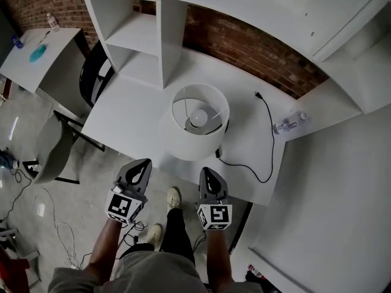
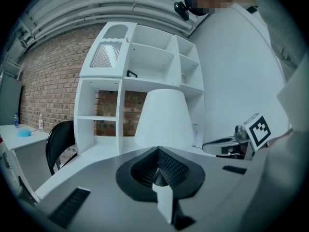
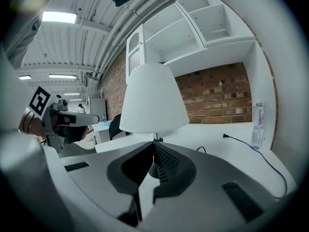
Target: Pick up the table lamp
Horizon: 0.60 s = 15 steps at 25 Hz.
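Observation:
A table lamp with a white cone shade [image 1: 195, 127] stands near the front edge of the white desk [image 1: 128, 108]; its bulb shows through the shade's open top. The shade [image 2: 161, 117] fills the middle of the left gripper view and the shade [image 3: 153, 100] stands ahead in the right gripper view. My left gripper [image 1: 145, 165] hovers just in front of the desk edge, left of the lamp, jaws shut and empty. On the lamp's right, my right gripper [image 1: 205, 173] is also shut and holds nothing. Neither one touches the lamp.
The lamp's black cord [image 1: 269, 133] loops over the desk to a loose plug [image 1: 257, 94]. A clear water bottle [image 1: 288, 124] lies at the right by the brick wall. White shelving [image 1: 137, 35] stands at the desk's back left. A black chair [image 1: 91, 72] sits left.

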Motion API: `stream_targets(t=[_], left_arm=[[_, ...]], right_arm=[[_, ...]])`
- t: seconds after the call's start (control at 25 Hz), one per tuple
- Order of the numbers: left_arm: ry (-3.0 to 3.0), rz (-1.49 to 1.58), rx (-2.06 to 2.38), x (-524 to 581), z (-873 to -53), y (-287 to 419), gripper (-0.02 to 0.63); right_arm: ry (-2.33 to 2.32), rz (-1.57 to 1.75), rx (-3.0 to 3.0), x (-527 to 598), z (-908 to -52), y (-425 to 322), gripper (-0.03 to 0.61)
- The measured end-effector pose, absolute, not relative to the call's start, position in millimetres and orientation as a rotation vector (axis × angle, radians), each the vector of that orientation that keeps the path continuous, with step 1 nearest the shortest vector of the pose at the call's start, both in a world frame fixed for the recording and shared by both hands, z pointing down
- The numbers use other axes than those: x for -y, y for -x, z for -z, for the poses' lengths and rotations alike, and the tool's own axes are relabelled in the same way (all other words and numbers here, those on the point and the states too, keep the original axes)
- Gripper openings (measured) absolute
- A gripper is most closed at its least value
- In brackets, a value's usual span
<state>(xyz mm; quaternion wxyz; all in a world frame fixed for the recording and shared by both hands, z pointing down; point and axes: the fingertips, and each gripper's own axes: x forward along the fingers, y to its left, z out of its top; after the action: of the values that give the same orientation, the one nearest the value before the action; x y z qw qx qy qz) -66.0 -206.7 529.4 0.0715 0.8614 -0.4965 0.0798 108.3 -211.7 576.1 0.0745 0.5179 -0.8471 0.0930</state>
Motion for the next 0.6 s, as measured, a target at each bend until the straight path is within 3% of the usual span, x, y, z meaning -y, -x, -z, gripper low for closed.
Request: stream_targets(t=[0.6], left_arm=[[-2.580,-0.309,1.476,238.6,-577.3,56.1,0.003]], right_arm=[[-1.473,-0.229,2.638,256.8,-623.7,-101.3,0.023]])
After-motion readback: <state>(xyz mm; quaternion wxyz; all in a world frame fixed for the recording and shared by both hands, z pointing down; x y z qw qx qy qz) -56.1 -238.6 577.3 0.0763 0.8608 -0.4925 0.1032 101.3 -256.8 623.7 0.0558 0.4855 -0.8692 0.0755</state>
